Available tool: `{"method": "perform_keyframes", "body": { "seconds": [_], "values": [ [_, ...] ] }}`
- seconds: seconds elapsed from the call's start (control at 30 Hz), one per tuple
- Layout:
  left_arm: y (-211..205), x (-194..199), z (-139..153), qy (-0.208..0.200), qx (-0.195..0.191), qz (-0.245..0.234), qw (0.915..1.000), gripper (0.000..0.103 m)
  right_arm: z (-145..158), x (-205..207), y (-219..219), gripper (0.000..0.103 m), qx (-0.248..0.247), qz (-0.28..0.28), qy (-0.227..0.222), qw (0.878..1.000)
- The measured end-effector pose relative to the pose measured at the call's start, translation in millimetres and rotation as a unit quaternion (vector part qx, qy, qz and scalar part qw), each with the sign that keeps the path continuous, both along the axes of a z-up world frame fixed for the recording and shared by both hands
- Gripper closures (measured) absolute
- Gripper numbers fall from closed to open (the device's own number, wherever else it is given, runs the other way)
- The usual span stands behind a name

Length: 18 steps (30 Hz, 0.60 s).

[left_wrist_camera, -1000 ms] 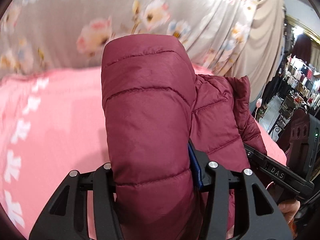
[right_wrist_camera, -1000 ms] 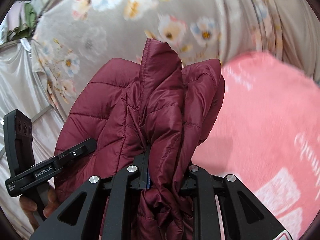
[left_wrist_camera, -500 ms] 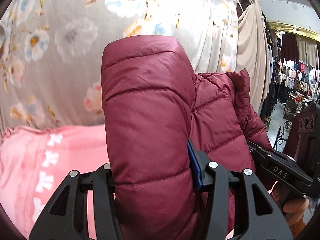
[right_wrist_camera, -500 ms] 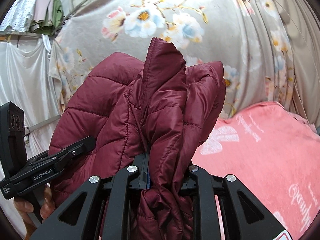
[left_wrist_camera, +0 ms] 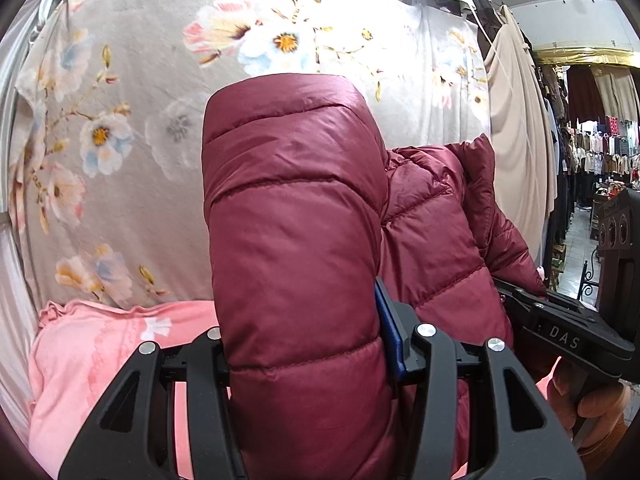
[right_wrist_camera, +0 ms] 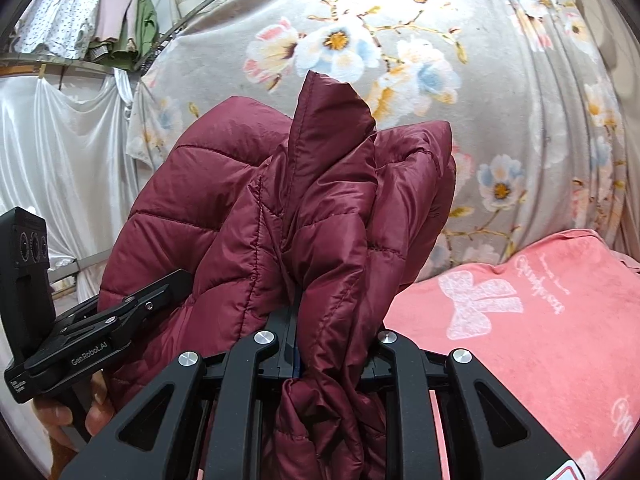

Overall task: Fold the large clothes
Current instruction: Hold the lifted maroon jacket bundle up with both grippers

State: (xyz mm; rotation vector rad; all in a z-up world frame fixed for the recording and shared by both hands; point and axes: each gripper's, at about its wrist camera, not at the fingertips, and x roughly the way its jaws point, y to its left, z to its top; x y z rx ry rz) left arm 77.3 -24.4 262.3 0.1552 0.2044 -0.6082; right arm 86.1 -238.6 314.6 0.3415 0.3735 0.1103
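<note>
A maroon quilted puffer jacket (left_wrist_camera: 296,216) is held up in the air between both grippers. My left gripper (left_wrist_camera: 308,344) is shut on a thick padded fold of it. My right gripper (right_wrist_camera: 328,344) is shut on a bunched edge of the same jacket (right_wrist_camera: 328,208). The right gripper also shows in the left wrist view (left_wrist_camera: 560,332) at the jacket's right side, and the left gripper shows in the right wrist view (right_wrist_camera: 100,332) at its left side. The fingertips of both are hidden in the fabric.
A pink blanket with white bows (right_wrist_camera: 540,320) covers the surface below, also in the left wrist view (left_wrist_camera: 100,352). A grey floral sheet (left_wrist_camera: 160,100) hangs behind. Hanging clothes and racks (left_wrist_camera: 592,152) stand far right; white drapes (right_wrist_camera: 60,152) hang left.
Both grippers have risen and tilted up with the jacket; the pink blanket has dropped lower in both views and more of the floral sheet shows. The grips are unchanged.
</note>
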Motion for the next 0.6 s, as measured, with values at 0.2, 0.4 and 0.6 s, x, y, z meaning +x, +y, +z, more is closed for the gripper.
{"method": "perform_keyframes", "body": {
  "seconds": [0.2, 0.4, 0.6],
  "values": [
    [23.1, 18.7, 1.1, -0.007, -0.001, 0.006, 1.0, 0.056, -5.0, 22.2, 17.8, 0.085, -0.002, 0.022, 0.001, 1.0],
    [46.5, 37.2, -5.2, -0.007, -0.012, 0.019, 0.9997, 0.055, -13.8, 44.2, 37.5, 0.085, -0.003, 0.043, 0.003, 0.999],
    [64.4, 60.8, -20.4, 0.0, -0.019, 0.03, 0.9994, 0.055, -38.9, 72.7, 54.3, 0.085, 0.0, 0.054, 0.023, 0.998]
  ]
}}
